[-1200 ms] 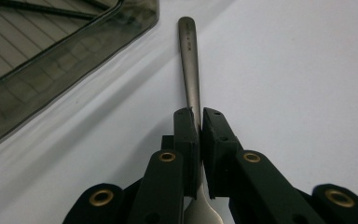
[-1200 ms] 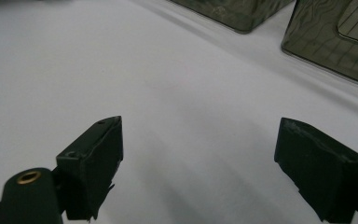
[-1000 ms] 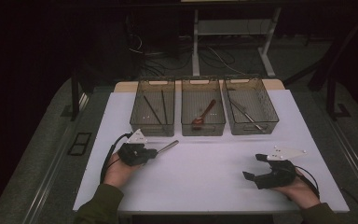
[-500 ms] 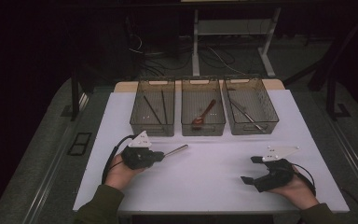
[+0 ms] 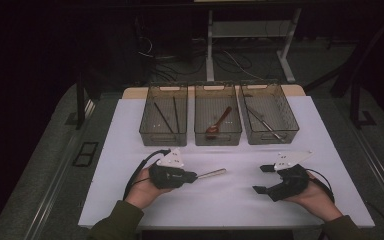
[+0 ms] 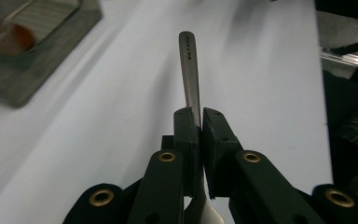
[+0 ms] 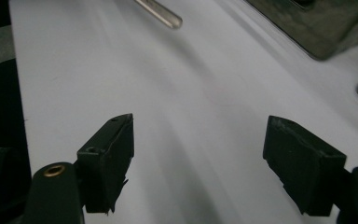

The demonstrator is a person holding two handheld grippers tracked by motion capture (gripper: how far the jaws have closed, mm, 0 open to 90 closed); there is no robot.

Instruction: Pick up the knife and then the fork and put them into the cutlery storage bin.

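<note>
Near the front left of the white table (image 5: 130, 125), the left gripper (image 5: 192, 176) is clenched on a metal utensil (image 5: 211, 173), whose plain handle end sticks out toward the middle of the table. From the left gripper view the flat handle (image 6: 189, 70) is seen pinched edge-on between the two black pads, with a widening part, perhaps a fork or spoon head, just visible below the jaws; which it is cannot be told. The utensil appears to be lifted clear of the table rather than resting on it.

Behind it stand three clear bins: the left bin (image 5: 163, 90) with dark sticks, likely chopsticks, the middle bin (image 5: 217, 90) with a reddish-brown spoon (image 5: 219, 121), and the right bin (image 5: 269, 89) with metal cutlery (image 5: 265, 124). Sorting into the right bin is judged the likely aim, since the held piece is metal too.

For the carry to go well, the clench should be kept firm, as the grip sits near the head and the long handle could pivot. The utensil is best kept level, lifted above the bin rim, and let go only once low inside the bin, lengthwise along it.

The right gripper (image 5: 264, 178) is released, its jaws having just been closing a little with nothing between them, and it is best kept aside of the path.
</note>
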